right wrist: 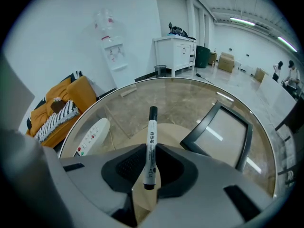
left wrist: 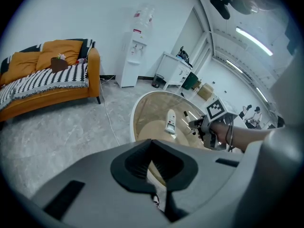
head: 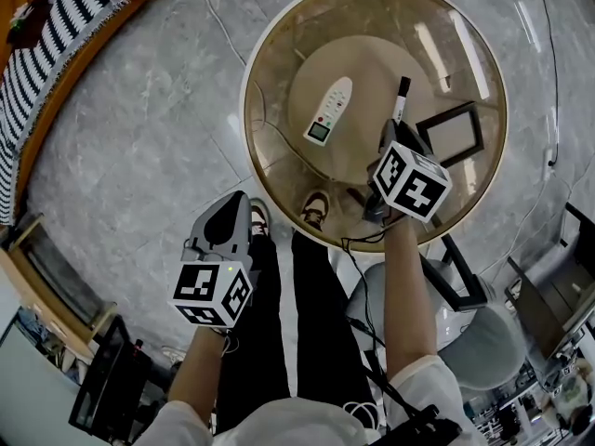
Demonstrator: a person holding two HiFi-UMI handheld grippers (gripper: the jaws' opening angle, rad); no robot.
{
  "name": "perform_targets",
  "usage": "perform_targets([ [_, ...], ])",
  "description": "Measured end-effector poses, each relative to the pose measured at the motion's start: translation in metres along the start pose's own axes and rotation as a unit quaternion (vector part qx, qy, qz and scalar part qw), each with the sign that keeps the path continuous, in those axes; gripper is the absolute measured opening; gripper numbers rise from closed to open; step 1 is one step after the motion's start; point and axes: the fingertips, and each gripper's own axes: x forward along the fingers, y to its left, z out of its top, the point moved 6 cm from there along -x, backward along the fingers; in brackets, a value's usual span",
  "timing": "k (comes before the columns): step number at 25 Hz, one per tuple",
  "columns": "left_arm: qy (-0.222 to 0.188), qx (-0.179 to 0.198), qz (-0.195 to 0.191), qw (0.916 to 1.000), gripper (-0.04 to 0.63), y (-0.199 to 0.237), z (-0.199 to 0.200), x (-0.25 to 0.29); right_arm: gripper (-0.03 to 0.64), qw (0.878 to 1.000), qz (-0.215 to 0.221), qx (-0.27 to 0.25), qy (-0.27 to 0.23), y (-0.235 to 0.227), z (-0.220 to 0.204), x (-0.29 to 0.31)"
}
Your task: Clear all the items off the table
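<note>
Right gripper (right wrist: 151,147): jaws nearly together, pinching a white marker (right wrist: 152,127), its black cap pointing out over the round glass table (head: 270,82). Left gripper (left wrist: 151,141): jaws together, empty, off the table. White remote (head: 329,110) and dark frame (head: 456,133) lie on the glass. Grey marble floor (head: 139,156); orange sofa (left wrist: 47,87) by the wall.

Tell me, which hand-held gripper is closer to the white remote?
Right. The right hand-held gripper is over the glass table, just beside the white remote, holding a marker. The left hand-held gripper hangs off the table, above the floor.
</note>
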Motion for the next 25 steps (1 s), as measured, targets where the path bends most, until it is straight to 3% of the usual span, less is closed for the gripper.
perform_targets([
  [12,0.004,0.034,-0.018,0.9993,0.008,-0.01,-0.008,-0.013,0.083,0.999,0.01,0.015,-0.039,-0.004,-0.014,-0.045],
  [20,0.007,0.075,-0.053,0.9957,0.008,-0.023,-0.007,-0.032,0.083,0.997,0.001,0.044,-0.061,-0.004,-0.035,-0.097],
  [25,0.014,0.115,-0.09,0.9891,0.008,-0.037,-0.011,-0.04,0.083,0.994,-0.018,0.076,-0.078,-0.004,-0.067,-0.14],
])
